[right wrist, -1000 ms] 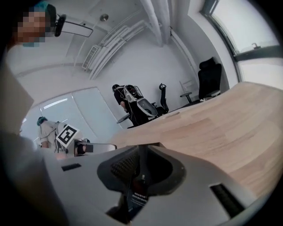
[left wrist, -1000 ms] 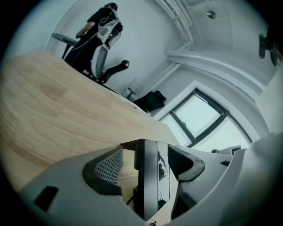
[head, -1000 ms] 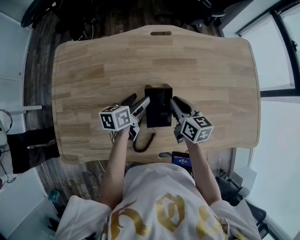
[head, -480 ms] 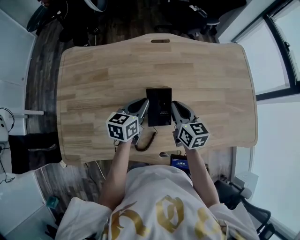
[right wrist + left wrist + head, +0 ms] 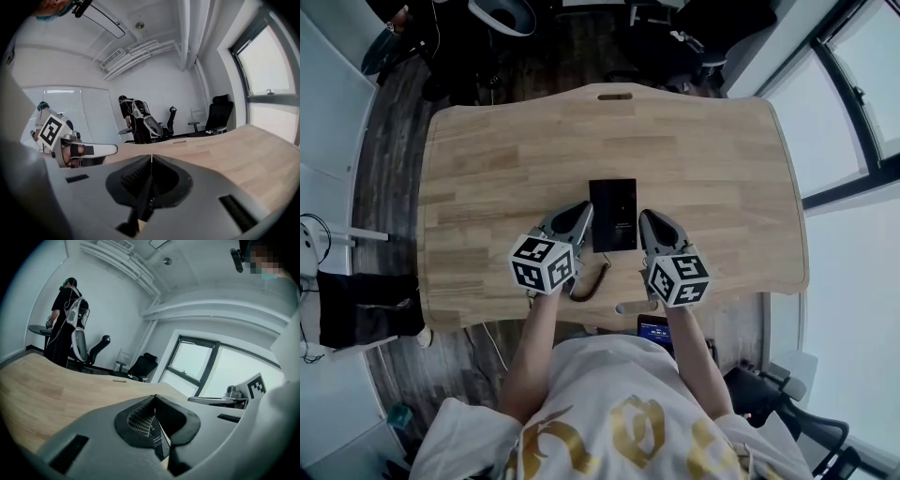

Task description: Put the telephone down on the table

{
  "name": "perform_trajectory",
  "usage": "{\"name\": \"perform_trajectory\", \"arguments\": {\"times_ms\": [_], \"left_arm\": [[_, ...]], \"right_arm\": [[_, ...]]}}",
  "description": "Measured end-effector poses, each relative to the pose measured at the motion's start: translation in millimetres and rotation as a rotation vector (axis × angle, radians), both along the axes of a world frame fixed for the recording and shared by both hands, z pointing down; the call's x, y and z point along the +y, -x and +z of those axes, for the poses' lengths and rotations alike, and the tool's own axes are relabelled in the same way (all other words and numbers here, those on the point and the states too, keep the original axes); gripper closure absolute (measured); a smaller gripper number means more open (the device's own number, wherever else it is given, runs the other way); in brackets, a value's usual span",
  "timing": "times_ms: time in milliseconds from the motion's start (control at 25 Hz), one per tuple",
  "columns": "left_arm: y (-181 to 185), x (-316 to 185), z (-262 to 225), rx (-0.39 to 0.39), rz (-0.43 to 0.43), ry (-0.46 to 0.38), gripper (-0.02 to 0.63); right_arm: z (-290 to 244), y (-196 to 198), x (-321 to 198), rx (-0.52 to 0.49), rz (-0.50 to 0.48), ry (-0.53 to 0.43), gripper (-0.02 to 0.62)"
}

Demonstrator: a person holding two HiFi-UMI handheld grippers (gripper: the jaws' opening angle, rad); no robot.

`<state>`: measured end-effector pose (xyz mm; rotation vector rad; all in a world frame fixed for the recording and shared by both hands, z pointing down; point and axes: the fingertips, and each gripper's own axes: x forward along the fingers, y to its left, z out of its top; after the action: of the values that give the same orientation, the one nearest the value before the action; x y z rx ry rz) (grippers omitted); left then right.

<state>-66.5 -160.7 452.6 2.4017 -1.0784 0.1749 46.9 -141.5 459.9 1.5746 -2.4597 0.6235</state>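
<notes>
The black telephone (image 5: 613,214) lies flat on the wooden table (image 5: 487,178), and its coiled cord (image 5: 594,280) trails to the near edge. My left gripper (image 5: 579,210) hovers shut and empty just left of the telephone. My right gripper (image 5: 646,218) hovers shut and empty just right of it. In the left gripper view the jaws (image 5: 154,397) meet tip to tip, and a sliver of the telephone (image 5: 158,439) shows below them. The right gripper view shows its jaws (image 5: 151,157) pressed together with nothing between them.
A small device with a lit blue screen (image 5: 654,328) sits at the table's near edge by the person's body. A person (image 5: 133,117) stands beyond the far end of the table among office chairs (image 5: 220,112). Large windows (image 5: 853,103) run along the right.
Both grippers have closed and lifted off the telephone's sides, drawing back a little toward the person. The left one stood wide open a second ago. The telephone stays flat on the table.
</notes>
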Motion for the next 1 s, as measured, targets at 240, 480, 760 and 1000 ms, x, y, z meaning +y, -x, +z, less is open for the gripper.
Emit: {"name": "perform_trajectory", "arguments": {"times_ms": [240, 480, 760, 1000], "left_arm": [[3.7, 12.4, -13.7, -0.018, -0.022, -0.049, 0.597], [7.8, 22.7, -20.2, -0.019, -0.048, -0.063, 0.597], [10.2, 27.6, -18.8, -0.03, -0.065, -0.06, 0.597], [15.4, 26.4, -23.2, -0.025, -0.078, -0.065, 0.597]], "right_arm": [[-9.2, -3.8, 15.6, -0.03, 0.022, -0.01, 0.581], [-19.4, -3.2, 26.6, -0.037, 0.014, -0.033, 0.583], [-18.4, -7.4, 31.6, -0.071, 0.022, -0.025, 0.583], [-19.9, -8.9, 34.0, -0.123, 0.03, -0.018, 0.583]]}}
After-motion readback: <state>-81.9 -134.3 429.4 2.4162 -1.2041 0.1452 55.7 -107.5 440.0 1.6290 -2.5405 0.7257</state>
